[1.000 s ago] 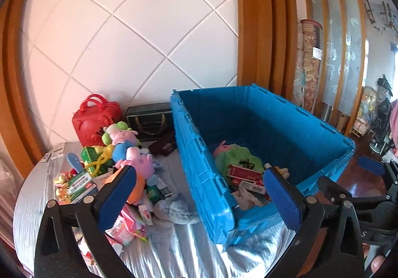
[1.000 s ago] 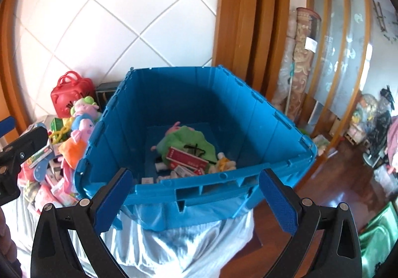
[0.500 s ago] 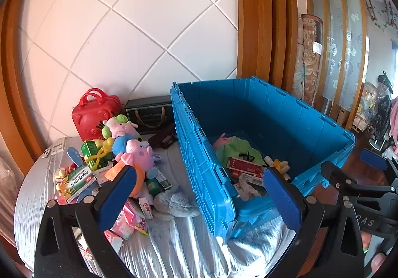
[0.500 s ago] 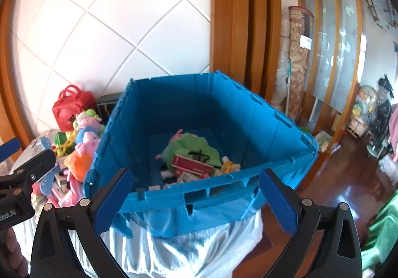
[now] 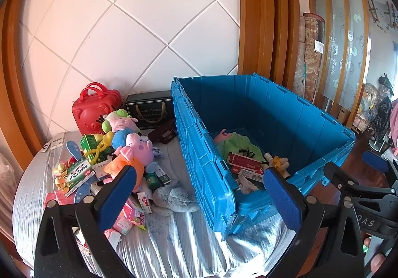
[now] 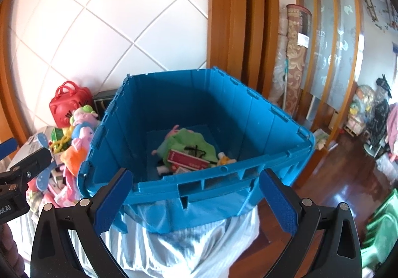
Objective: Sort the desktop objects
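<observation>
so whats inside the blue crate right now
Inside the blue crate lie a green plush with a pink head, red and white boxes resting on it, and a small yellow toy. The near wall hides the closest strip of the floor.

White wall (image 5: pixel 119 36) w/ big slanted squares is at the back. Brown wood frame (image 5: pixel 258 16) stands next to it, on the right. Rolled-up rugs (image 6: pixel 296 54) lean upright by the frame, brown w/ swirly shapes. A wood screen (image 5: pixel 345 36) w/ cloudy glass & little curly marks is just beside the rugs. Floor (image 6: pixel 348 178) is dark red-brown wood & shiny, light bounces off it. Far right there's a messy heap of bags & stuff (image 6: pixel 373 113), too small to tell what. Something green (image 6: pixel 383 228) sits low on the floor at the right edge, blurry. Little pics (image 5: pixel 378 16) hang up high on the far wall.
</observation>
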`<state>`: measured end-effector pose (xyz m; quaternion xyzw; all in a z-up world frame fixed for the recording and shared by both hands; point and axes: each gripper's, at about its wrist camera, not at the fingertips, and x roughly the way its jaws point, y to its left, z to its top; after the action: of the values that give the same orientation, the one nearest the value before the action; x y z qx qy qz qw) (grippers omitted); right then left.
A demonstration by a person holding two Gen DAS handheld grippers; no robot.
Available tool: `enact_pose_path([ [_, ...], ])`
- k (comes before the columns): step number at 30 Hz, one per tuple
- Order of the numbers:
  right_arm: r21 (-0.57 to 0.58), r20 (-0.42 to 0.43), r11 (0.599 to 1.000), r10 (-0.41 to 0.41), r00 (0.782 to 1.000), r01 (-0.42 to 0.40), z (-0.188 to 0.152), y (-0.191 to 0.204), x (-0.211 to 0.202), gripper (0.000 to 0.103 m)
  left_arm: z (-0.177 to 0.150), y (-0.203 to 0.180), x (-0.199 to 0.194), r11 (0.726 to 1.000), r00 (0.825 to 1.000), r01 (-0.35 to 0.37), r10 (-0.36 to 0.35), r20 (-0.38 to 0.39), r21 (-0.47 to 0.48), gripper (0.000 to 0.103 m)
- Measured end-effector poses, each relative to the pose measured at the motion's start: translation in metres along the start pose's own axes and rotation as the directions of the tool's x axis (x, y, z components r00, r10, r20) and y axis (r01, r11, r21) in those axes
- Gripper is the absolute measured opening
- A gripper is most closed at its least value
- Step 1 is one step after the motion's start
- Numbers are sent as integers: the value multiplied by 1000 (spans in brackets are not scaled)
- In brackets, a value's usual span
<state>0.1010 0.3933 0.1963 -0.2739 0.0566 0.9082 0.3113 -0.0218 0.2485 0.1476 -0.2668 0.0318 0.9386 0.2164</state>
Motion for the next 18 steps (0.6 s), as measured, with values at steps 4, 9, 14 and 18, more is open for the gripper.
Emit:
enact_pose_path([
  [4, 0, 4, 1000, 0, 1000, 0, 1, -1, -1, 103, -1, -1, -1, 1000, 1000, -9, 9, 7, 7, 103],
  [9, -1, 4, 1000, -1, 1000, 1, 2, -2, -1, 103, -1, -2, 2, 1000, 1000, -11, 11, 1, 4, 103],
  [14, -1, 3, 1000, -4, 1000, 4, 4, -3, 0, 103, 0, -1, 5, 1000, 1000, -16, 16, -10, -2, 103],
  [18, -2, 5, 1000, 0, 1000, 0, 6, -4, 1, 103, 1, -2, 6, 1000, 1000, -17, 17, -8, -1, 103],
])
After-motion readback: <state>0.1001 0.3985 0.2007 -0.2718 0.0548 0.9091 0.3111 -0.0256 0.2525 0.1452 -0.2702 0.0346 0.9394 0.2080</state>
